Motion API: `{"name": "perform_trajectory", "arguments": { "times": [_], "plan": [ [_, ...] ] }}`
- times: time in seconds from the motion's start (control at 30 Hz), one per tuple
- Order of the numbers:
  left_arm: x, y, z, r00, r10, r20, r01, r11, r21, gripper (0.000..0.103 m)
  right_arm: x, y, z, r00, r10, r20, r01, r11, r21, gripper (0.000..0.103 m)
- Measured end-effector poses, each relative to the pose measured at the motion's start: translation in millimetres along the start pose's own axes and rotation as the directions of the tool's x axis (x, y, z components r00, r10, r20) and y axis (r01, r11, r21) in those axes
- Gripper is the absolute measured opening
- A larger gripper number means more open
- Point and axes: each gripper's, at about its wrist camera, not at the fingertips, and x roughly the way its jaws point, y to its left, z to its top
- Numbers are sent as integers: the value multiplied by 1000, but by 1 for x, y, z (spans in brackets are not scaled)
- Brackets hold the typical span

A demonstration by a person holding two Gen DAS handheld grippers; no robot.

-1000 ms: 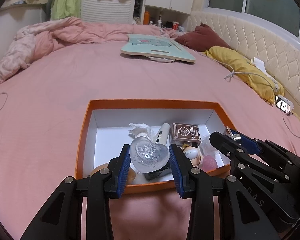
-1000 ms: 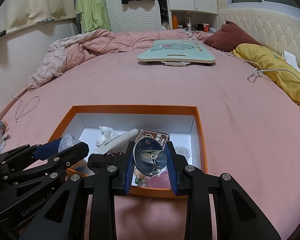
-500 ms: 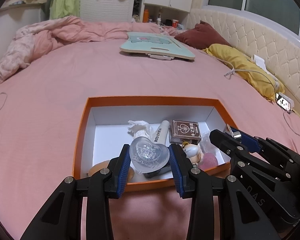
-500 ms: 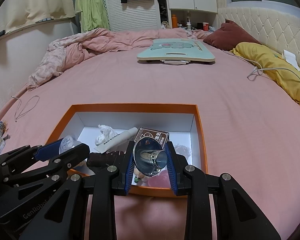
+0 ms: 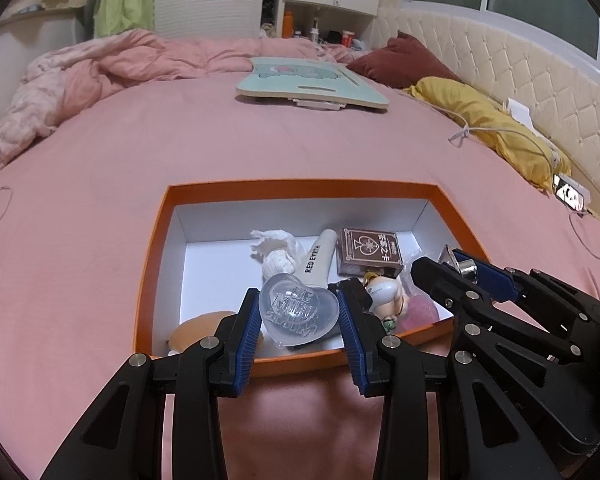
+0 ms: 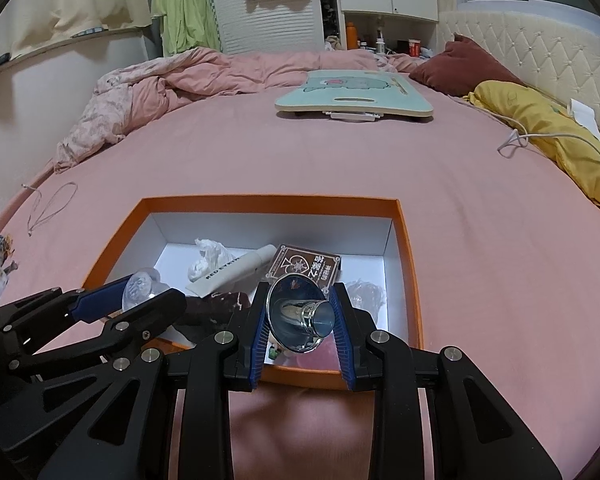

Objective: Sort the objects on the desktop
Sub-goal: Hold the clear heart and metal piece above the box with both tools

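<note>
An orange box (image 5: 156,240) with a white inside lies on the pink bed; it also shows in the right wrist view (image 6: 410,264). My left gripper (image 5: 298,316) is shut on a clear heart-shaped piece (image 5: 298,314), held over the box's near edge. My right gripper (image 6: 302,322) is shut on a shiny metal funnel (image 6: 300,322), also over the near edge. In the box lie a white tube (image 5: 318,258), a brown card box (image 5: 370,250), crumpled white paper (image 5: 274,246), a small figurine (image 5: 384,296), a pink thing (image 5: 418,312) and a tan thing (image 5: 198,326).
A teal lap tray (image 5: 312,82) lies further back on the bed. A yellow pillow (image 5: 488,120), a maroon pillow (image 5: 400,66) and a white cable (image 5: 496,132) are at the right. A bunched pink duvet (image 5: 80,84) is at the back left. A thin cord loop (image 6: 50,204) lies left.
Both grippers have edged slightly forward and lower over the box's near edge, each still holding its object.
</note>
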Motion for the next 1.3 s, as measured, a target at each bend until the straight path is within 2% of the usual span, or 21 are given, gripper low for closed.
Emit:
{"name": "perform_trajectory", "arguments": {
  "times": [0.5, 1.07, 1.3],
  "plan": [
    [1, 2, 0, 1000, 7, -1, -7, 1000, 17, 37, 10, -2, -4, 999, -7, -48, 7, 1000, -1, 31],
    [0, 3, -1, 1000, 10, 1, -10, 1000, 17, 37, 12, -1, -4, 999, -15, -50, 15, 1000, -8, 31],
    [-12, 7, 4, 997, -12, 71, 12, 1000, -5, 37, 4, 3, -1, 999, -42, 4, 42, 998, -40, 31]
  ]
}}
